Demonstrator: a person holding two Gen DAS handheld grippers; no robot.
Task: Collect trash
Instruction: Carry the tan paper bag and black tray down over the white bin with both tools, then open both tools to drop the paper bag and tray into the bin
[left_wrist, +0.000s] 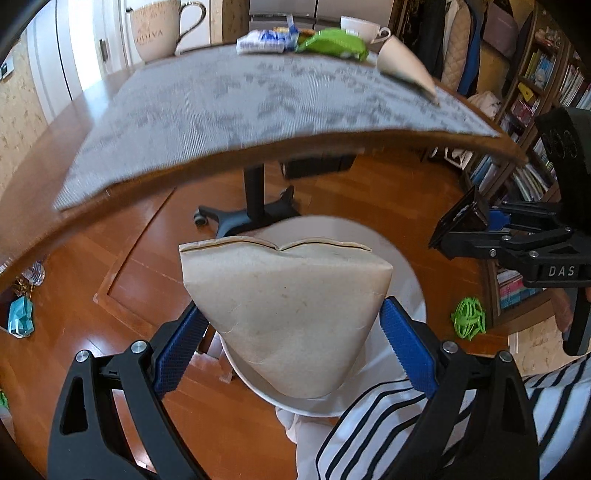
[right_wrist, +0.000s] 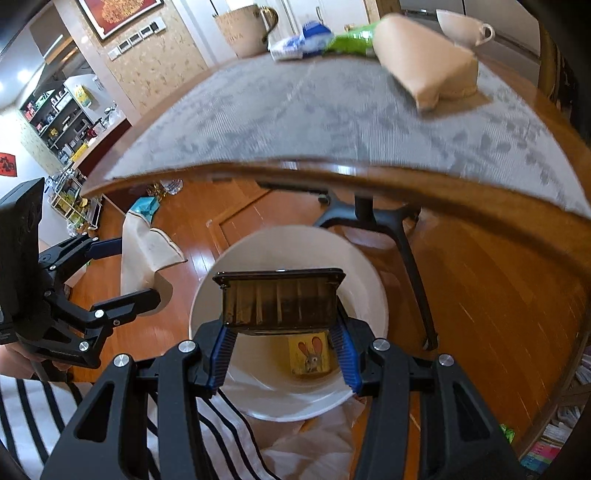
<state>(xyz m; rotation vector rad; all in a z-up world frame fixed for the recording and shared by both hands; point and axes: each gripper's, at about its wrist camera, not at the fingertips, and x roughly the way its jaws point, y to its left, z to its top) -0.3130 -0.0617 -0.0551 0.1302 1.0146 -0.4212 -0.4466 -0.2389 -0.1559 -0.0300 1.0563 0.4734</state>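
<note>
My left gripper (left_wrist: 291, 343) is shut on a tan paper coffee filter (left_wrist: 284, 314) and holds it over the white trash bin (left_wrist: 410, 280) on the floor. My right gripper (right_wrist: 282, 350) is shut on a dark plastic tray (right_wrist: 279, 299) above the same bin (right_wrist: 207, 295), which holds a yellow rabbit card (right_wrist: 309, 352). The left gripper with its filter (right_wrist: 144, 251) shows at the left of the right wrist view. On the table lie another tan filter (left_wrist: 404, 64), a green wrapper (left_wrist: 332, 42) and a blue-white wrapper (left_wrist: 264, 40).
The wooden table with a grey placemat (left_wrist: 229, 107) overhangs the bin. Two cups (left_wrist: 155, 31) (left_wrist: 364, 27) stand at its far edge. A desk's black wheeled base (left_wrist: 251, 210) stands behind the bin. Bookshelves (left_wrist: 532, 110) stand right. A green toy (left_wrist: 469, 317) lies on the floor.
</note>
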